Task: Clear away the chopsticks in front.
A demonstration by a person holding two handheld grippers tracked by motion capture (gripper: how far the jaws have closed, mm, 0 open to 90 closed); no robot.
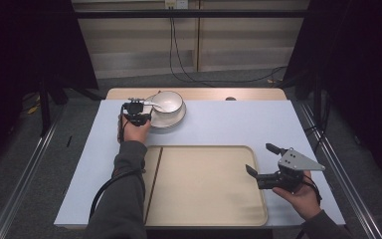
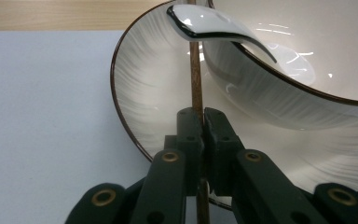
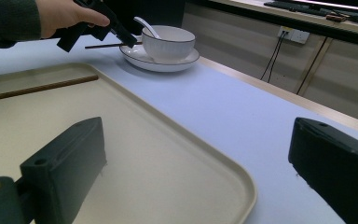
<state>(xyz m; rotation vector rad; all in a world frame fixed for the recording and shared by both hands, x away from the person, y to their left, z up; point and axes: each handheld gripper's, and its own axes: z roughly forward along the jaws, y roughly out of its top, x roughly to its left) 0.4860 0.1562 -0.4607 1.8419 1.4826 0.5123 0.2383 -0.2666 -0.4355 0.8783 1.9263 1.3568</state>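
High view: left gripper upper left, beside bowl on plate; right gripper spread, lower right over tray. Left gripper view: jaws pinching chopstick mid-shaft at centre; thin, stiff, light, probably slippery. Right gripper view: second chopstick on tray, left.
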